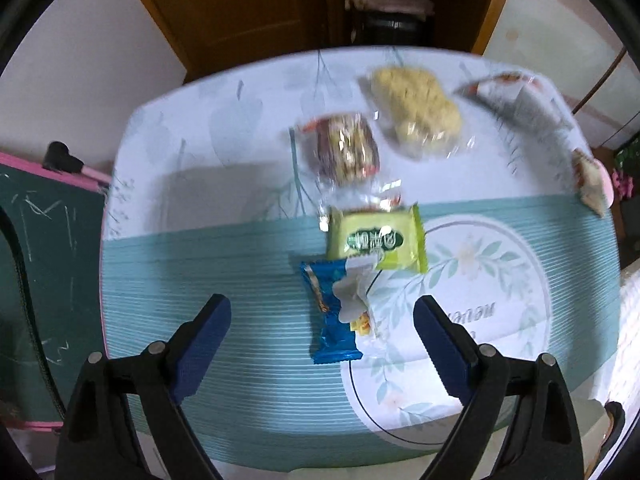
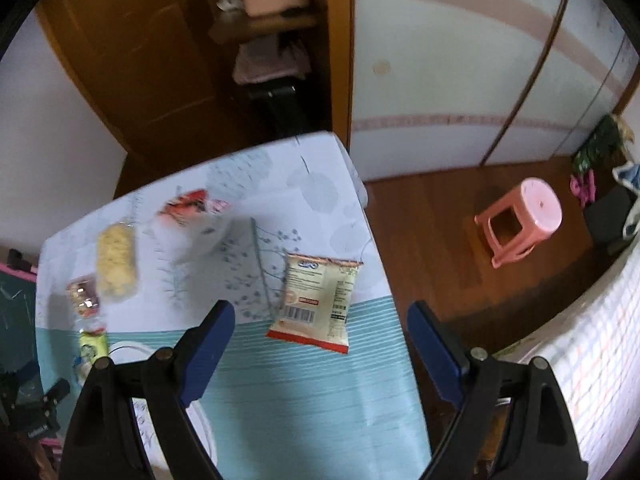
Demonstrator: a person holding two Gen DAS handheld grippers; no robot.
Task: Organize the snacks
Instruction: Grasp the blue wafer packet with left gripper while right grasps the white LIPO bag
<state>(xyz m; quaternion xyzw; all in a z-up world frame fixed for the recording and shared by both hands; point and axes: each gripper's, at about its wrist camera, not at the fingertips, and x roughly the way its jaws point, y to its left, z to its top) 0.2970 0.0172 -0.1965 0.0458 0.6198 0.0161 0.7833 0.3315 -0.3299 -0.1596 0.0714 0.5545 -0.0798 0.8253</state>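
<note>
Both my grippers, left (image 1: 322, 330) and right (image 2: 322, 334), hang spread and empty; crinkly blue snack packet (image 1: 328, 316) and white-and-red foil sachet (image 2: 316, 302) lie loose on the bench (image 1: 240, 280), nothing sorted.

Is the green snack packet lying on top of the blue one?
No, the blue packet overlaps the lower edge of the green packet, covering its lower-left corner.

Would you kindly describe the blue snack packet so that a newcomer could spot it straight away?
Start at the table with the teal-striped cloth. The blue packet lies on the stripes, just below the green packet. It is the only blue wrapper, with a torn white flap.
</note>
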